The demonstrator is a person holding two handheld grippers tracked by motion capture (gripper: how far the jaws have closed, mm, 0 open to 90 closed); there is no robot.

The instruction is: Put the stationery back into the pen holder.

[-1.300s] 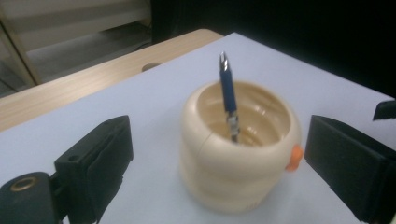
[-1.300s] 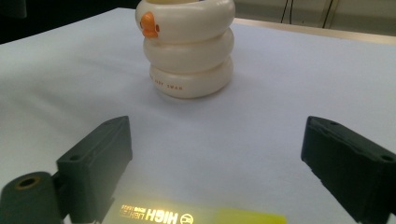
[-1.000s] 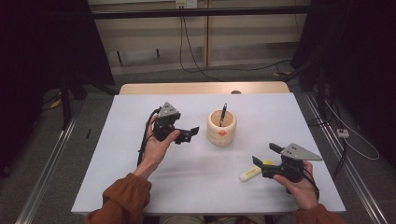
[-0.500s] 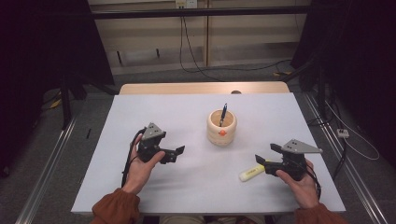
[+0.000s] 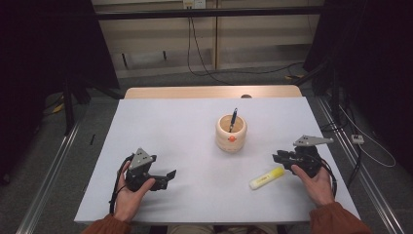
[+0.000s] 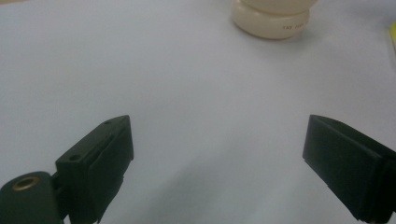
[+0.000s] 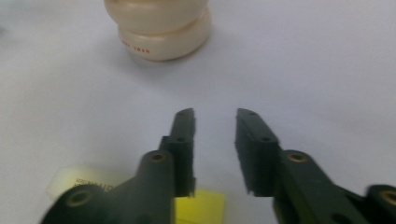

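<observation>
A yellow highlighter [image 5: 267, 178] lies flat on the white table [image 5: 185, 131] at the near right. My right gripper [image 5: 277, 157] hovers just beyond it and points left toward a cream wooden cup [image 5: 231, 134] that holds a dark pen [image 5: 234, 119]. In the right gripper view its jaws [image 7: 215, 121] have just been closing to a narrow gap. Nothing is between them, and the highlighter [image 7: 198, 205] lies under the left jaw. My left gripper [image 5: 168, 175] sits low at the near left, its jaws [image 6: 217, 128] wide open over bare table and aimed at the cup [image 6: 273, 21].
A wooden board [image 5: 209, 91] edges the table's far side. Metal rails [image 5: 53, 170] run along the floor on both sides, and cables [image 5: 360, 141] lie on the floor at the right. Dark curtains stand behind.
The left hand has drawn back from beside the cup to the near left and sunk lower. The right gripper has shifted slightly away from the highlighter, and its jaws have narrowed.
</observation>
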